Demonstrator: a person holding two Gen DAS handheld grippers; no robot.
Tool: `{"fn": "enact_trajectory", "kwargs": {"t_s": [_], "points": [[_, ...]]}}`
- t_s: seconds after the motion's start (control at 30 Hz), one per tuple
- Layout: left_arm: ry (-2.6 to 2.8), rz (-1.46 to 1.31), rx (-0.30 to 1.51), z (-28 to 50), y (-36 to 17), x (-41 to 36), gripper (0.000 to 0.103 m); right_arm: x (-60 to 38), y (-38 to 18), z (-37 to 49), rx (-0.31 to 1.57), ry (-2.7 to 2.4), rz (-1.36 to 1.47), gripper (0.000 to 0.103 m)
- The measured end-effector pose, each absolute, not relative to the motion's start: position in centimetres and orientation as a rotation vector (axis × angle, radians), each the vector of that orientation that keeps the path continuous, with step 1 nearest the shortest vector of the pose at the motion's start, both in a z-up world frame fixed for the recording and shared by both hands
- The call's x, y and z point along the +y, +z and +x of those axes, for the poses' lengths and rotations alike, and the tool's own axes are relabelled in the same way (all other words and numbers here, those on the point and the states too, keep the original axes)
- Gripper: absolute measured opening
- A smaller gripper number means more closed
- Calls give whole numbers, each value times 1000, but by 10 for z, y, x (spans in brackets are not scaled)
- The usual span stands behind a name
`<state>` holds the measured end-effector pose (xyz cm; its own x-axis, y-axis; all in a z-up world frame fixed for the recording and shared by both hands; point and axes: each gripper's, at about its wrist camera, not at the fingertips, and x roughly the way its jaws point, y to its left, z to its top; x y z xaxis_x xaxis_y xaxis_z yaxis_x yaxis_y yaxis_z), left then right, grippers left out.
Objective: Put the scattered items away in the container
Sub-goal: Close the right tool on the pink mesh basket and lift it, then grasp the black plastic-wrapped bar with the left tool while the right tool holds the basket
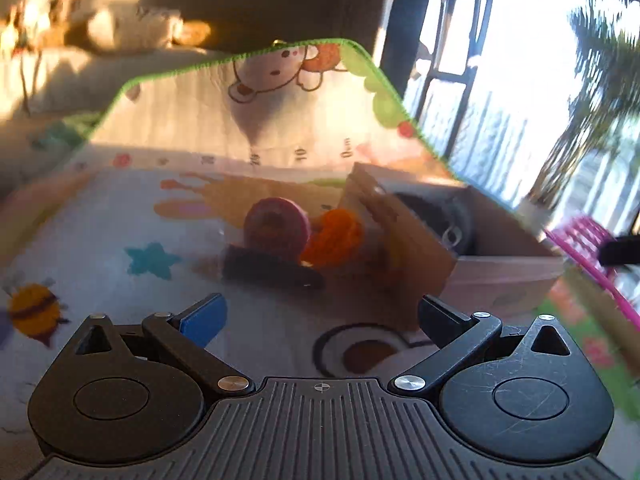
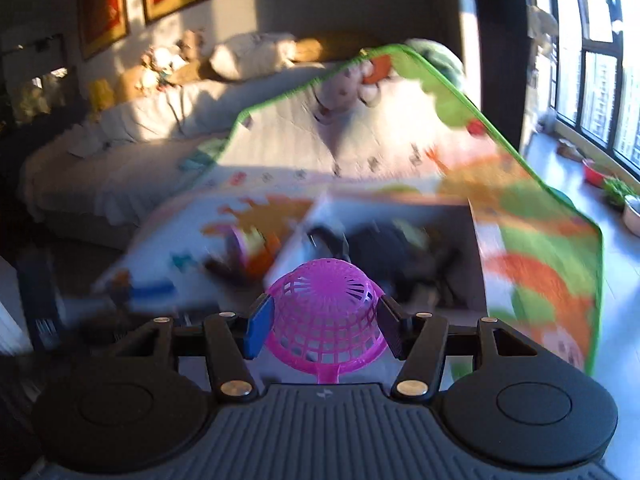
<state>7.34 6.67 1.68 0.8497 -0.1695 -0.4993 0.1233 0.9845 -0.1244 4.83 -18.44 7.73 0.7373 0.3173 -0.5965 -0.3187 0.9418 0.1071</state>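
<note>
cardboard box (image 1: 508, 268) sits on the cartoon play mat (image 1: 120, 208), open at the top, with something dark and rounded lying inside it. from my left wrist camera i see the left gripper (image 1: 320, 316) hanging over the mat with its fingers spread wide and nothing between them. ahead of it, just left of the box and close against its wall, lie a purple ring-shaped toy (image 1: 276, 226), an orange toy (image 1: 334, 236) and a dark stick-like piece (image 1: 272, 268) in front of them; all three are blurred. at the right edge a pink mesh strainer (image 1: 584, 236) pokes into that view.

in my right wrist camera the right gripper (image 2: 324, 320) pinches that pink strainer (image 2: 326, 304), bowl turned upside down, blue pad on one side and black pad on the other pressing its mesh wall, handle toward the camera. the box (image 2: 476, 264) lies just beyond it, contents smeared by motion. the mat's far end stands folded up against a bed (image 2: 120, 152).
</note>
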Motion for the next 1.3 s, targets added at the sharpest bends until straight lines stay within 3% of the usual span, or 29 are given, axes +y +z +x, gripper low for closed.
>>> {"fn": "enact_trajectory", "kwargs": {"t_s": [0.17, 0.2, 0.23, 0.4, 0.77, 1.07, 1.3], "points": [[-114, -32, 621, 78, 24, 54, 103, -194, 35, 37, 666, 318, 57, 58], [-113, -23, 622, 77, 26, 51, 103, -194, 31, 35, 657, 319, 50, 67], [-111, -8, 621, 75, 27, 48, 103, -194, 28, 33, 642, 316, 42, 83], [-89, 117, 593, 64, 21, 28, 103, -203, 18, 19, 535, 268, 28, 101], [-107, 49, 779, 72, 5, 43, 103, -238, -3, 34, 605, 215, 217, 103], [-141, 103, 726, 79, 16, 40, 103, -242, -12, 44, 674, 212, 276, 103], [-125, 142, 660, 132, 14, 49, 103, -243, -12, 44, 672, 215, 288, 103]]}}
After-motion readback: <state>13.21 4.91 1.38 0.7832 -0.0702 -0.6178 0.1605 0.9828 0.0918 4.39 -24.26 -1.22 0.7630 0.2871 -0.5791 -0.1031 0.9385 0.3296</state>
